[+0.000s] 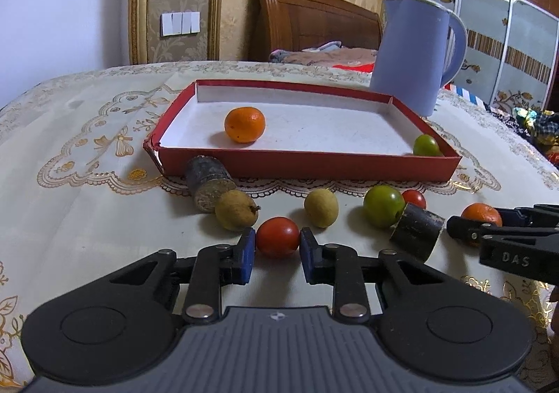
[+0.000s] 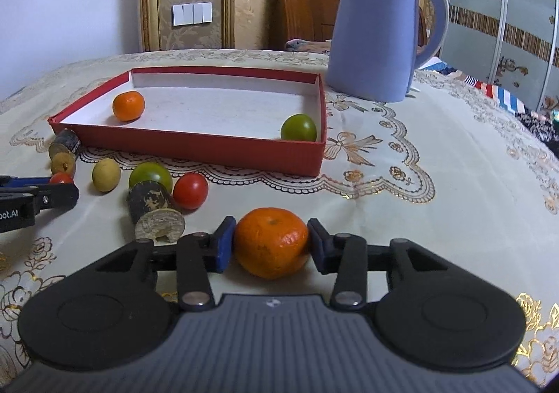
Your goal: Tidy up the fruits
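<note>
My left gripper is shut on a red tomato that rests on the tablecloth in front of the red tray. My right gripper is shut on an orange mandarin on the cloth. It also shows in the left wrist view. The tray holds an orange mandarin at its left and a green fruit in its right near corner. On the cloth lie two yellow-brown fruits, a green fruit and a second red tomato.
Two dark sugarcane pieces lie among the fruits. A blue kettle stands behind the tray's right far corner. The embroidered cloth stretches to the right of the tray. A wooden headboard is behind the table.
</note>
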{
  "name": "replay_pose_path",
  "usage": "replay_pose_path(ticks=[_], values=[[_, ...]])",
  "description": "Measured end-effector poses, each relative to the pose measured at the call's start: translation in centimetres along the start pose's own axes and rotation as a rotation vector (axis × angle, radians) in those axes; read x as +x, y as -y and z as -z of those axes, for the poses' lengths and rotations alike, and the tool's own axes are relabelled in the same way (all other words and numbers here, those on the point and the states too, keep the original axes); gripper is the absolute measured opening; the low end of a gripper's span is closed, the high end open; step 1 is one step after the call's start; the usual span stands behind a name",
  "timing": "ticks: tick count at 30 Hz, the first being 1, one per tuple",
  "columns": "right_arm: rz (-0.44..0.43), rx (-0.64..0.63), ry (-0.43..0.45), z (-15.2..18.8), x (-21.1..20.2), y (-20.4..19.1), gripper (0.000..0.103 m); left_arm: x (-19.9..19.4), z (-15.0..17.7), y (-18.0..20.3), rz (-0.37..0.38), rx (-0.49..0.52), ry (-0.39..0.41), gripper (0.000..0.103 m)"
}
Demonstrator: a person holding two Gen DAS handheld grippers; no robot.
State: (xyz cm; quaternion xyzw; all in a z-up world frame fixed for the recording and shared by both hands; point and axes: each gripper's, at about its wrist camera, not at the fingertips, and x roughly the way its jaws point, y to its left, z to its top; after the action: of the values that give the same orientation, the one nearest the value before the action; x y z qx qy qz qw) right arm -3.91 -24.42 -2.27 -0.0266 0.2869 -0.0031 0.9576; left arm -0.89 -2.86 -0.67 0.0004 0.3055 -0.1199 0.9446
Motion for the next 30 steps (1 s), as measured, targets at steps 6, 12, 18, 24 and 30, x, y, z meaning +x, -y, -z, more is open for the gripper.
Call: replay_pose_path(ticks=[6, 12, 18, 24, 30], values=[[-0.009, 0.021, 0.013, 0.4, -0.6, 0.4, 0.041, 0.0, 0.0, -0.3, 0.015, -0.020, 0.001, 0.026], [-0.005, 0.038, 0.044, 1.0, -1.4, 0.6, 0.041, -0.3, 0.1, -0.3, 0.024, -0.016, 0.018, 0.026], [-0.004, 0.041, 0.026, 1.0, -1.1, 0.6, 0.041, 0.0, 0.1, -0.3, 0.009, -0.015, 0.005, 0.026], [-0.002, 0.051, 0.033, 1.1, -1.2, 0.8, 0.041, -1.2, 0.3, -0.6, 0.031, -0.027, 0.068, 0.026], [-0.007, 0.058, 0.030, 1.1, -1.1, 0.9, 0.041, -1.7, 0.2, -0.5, 0.019, -0.020, 0.089, 0.026]])
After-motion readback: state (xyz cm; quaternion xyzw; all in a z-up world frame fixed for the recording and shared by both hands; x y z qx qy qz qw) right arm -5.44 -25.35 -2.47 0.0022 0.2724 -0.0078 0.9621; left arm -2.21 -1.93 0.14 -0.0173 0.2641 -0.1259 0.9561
